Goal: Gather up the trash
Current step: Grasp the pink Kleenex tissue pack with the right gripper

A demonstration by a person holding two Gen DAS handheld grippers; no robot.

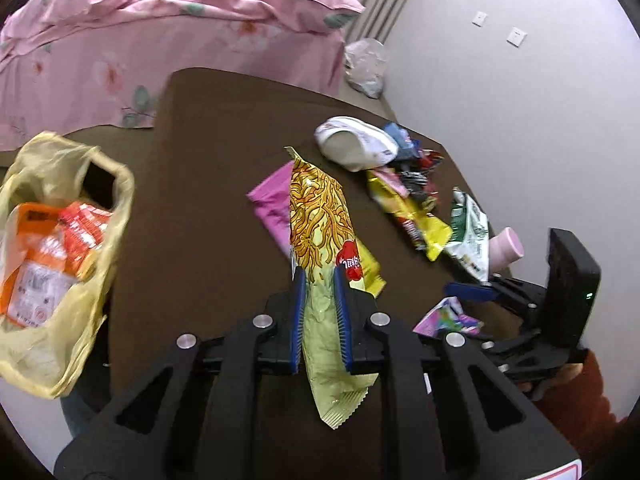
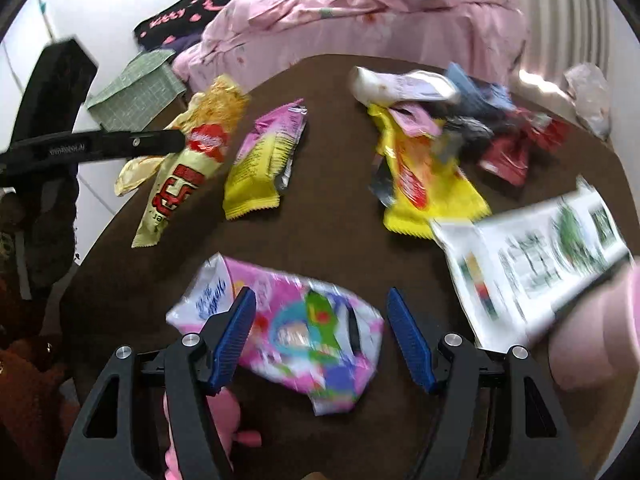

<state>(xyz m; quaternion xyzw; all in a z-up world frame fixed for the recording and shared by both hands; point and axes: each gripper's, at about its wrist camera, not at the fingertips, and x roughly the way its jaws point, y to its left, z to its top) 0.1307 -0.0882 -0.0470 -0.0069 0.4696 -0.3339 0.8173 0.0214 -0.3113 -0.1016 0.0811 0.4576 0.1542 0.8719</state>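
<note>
My left gripper (image 1: 319, 276) is shut on a yellow noodle-print snack wrapper (image 1: 320, 216) and holds it over the brown table (image 1: 192, 200); the same wrapper (image 2: 188, 160) shows in the right wrist view, held by the left gripper (image 2: 176, 140). A yellow plastic trash bag (image 1: 60, 240) with orange packets inside hangs open at the left. My right gripper (image 2: 320, 300) is open, its jaws on either side of a pink and white wrapper (image 2: 296, 328) lying on the table. It also shows in the left wrist view (image 1: 472, 292).
More wrappers lie on the table: a pink-yellow one (image 2: 264, 156), a yellow one (image 2: 424, 188), a green-white packet (image 2: 536, 264), red ones (image 2: 516, 148), a white pouch (image 2: 400, 86). A pink cup (image 1: 506, 248) stands near the right edge. A bed with pink bedding (image 1: 160, 40) lies behind.
</note>
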